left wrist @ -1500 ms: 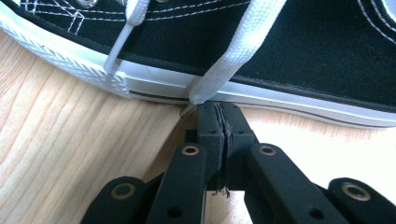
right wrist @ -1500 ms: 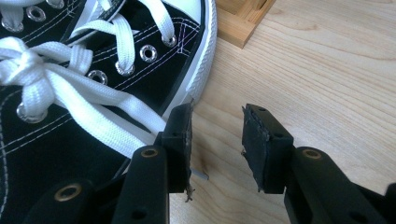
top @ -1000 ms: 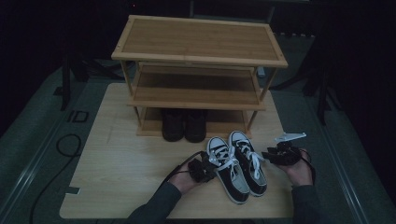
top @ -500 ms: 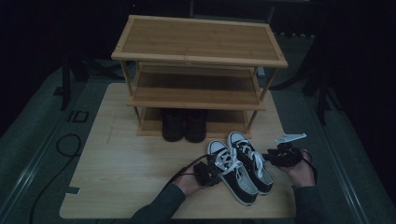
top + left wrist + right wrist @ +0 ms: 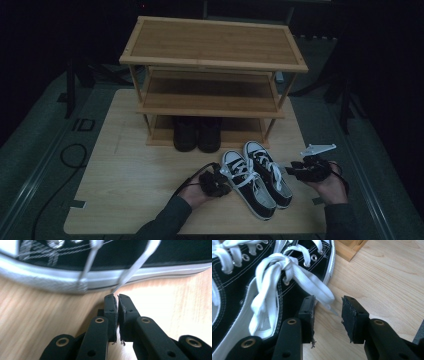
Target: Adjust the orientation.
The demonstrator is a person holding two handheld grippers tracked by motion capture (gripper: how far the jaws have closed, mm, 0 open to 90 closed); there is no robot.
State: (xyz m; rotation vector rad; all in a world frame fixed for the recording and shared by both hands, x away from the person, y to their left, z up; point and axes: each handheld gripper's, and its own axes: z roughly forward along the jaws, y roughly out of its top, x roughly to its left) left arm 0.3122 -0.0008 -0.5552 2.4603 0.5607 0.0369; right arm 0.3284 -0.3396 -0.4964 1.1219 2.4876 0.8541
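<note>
Left tool point(image 5: 216, 183) sits low on the surface point(image 5: 125, 175), just left of the sneaker pair. In the left gripper view its jaws stand almost together, a thin slit between the pads; they have just been opening slightly. A lace end point(image 5: 130, 272) of the left sneaker point(image 5: 247, 187) comes down to the pad tips; whether the pads pinch it cannot be told.

Right tool point(image 5: 300, 171) is just right of the right sneaker point(image 5: 267, 172), in the person's right hand point(image 5: 330, 186). Jaws spread, nothing pressed between them. In the right gripper view a flat lace loop point(image 5: 312, 287) lies over the left pad's tip and its end pokes into the gap, apart from the right pad.

Sneakers lie side by side, touching, toes toward the near edge, heels toward the rack point(image 5: 212, 75). Both sit near the front-right part of the surface.

Open room: bare wood wide to the left of the left tool; a narrower strip between the right tool and the right edge.

Farther off, a dark shoe pair point(image 5: 197, 134) stands on the rack's bottom shelf. Middle and top shelves are bare.
</note>
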